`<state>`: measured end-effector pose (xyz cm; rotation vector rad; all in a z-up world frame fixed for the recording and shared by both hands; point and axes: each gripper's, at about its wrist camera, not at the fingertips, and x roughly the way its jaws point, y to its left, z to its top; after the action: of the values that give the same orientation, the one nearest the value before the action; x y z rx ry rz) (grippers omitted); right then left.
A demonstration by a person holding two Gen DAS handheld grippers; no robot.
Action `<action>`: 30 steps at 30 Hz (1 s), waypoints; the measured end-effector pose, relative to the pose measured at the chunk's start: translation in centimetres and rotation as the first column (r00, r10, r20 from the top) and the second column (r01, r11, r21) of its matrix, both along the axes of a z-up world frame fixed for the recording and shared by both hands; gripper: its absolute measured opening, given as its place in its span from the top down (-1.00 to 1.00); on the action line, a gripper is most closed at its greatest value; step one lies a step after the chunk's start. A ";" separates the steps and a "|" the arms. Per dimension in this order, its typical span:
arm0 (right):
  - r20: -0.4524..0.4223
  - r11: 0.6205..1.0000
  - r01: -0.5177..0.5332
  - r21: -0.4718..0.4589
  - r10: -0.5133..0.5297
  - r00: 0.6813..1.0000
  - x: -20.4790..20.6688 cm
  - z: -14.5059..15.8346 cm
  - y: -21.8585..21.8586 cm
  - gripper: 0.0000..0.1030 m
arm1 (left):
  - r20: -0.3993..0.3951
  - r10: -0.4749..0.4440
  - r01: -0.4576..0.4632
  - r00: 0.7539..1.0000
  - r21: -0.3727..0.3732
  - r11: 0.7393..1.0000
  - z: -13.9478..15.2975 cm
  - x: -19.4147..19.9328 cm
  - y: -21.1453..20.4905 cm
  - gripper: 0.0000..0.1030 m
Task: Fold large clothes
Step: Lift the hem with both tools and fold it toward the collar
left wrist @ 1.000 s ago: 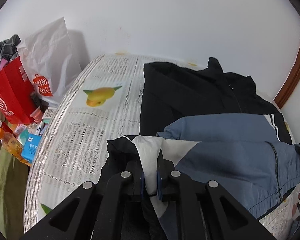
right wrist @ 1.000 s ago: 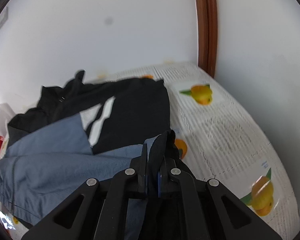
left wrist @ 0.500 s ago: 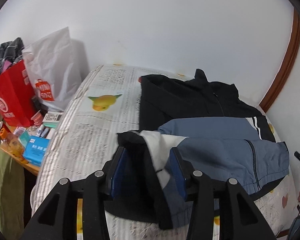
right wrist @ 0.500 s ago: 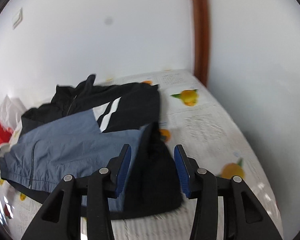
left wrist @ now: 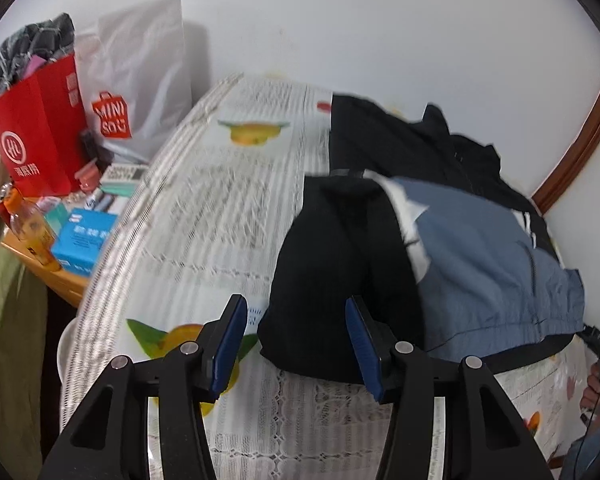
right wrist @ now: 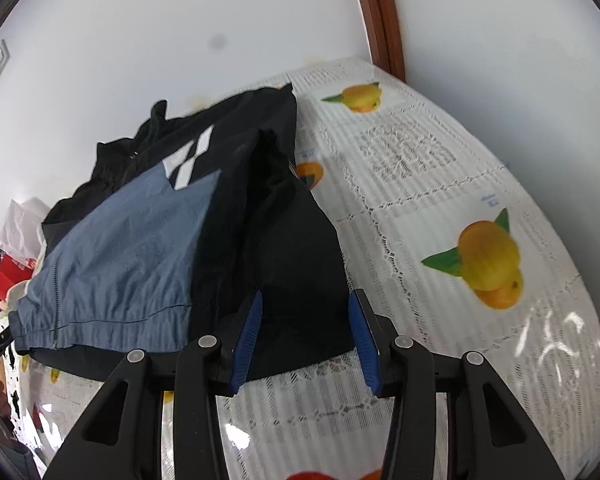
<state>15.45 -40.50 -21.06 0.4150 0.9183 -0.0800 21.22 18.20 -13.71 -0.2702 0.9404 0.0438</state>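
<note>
Left gripper [left wrist: 296,336]: released, holding nothing.
Right gripper [right wrist: 306,336]: released too.
Jacket [right wrist: 140,248]: next, pinch hem corners evenly, fold flat.

Black angular left tool [left wrist: 296,338], right tool [right wrist: 306,334], blue finger pads [left wrist: 362,342], silver round screws

I am looking into a lived-in home room: a table under a lace-and-fruit-print cloth [right wrist: 440,184] is standing against plain white walls, a brown wooden door frame [right wrist: 384,16] is rising in the corner, and a side table is holding a red shopping bag [left wrist: 36,128], a white Miniso bag [left wrist: 140,80] and a blue box [left wrist: 86,240].
</note>
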 end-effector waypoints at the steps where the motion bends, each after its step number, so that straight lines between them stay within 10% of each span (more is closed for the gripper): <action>1: -0.003 1.000 0.001 0.002 -0.001 1.000 0.2 -0.2 0.1 0.14 | -0.009 -0.004 0.004 1.000 0.000 1.000 -0.5 0.2 -0.1 0.05; 7: -0.020 1.000 -0.017 -0.010 0.017 1.000 1.6 -1.0 0.5 0.16 | -0.033 -0.016 0.016 0.999 -0.010 1.000 -2.1 1.0 -1.1 0.14; 12: -0.007 0.997 -0.067 -0.049 0.067 0.998 1.1 -0.5 1.1 0.76 | -0.030 -0.024 0.024 0.999 -0.006 1.000 -1.7 0.4 -1.6 0.79; 30: -0.024 0.987 -0.108 -0.115 0.106 0.994 -7.0 1.1 1.8 0.80 | -0.034 -0.029 0.029 0.999 0.006 1.000 -0.2 -8.2 -1.3 0.81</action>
<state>8.45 -38.69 -19.95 0.2568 0.9470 -0.0390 12.97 16.89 -13.91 -0.2507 0.9774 0.0249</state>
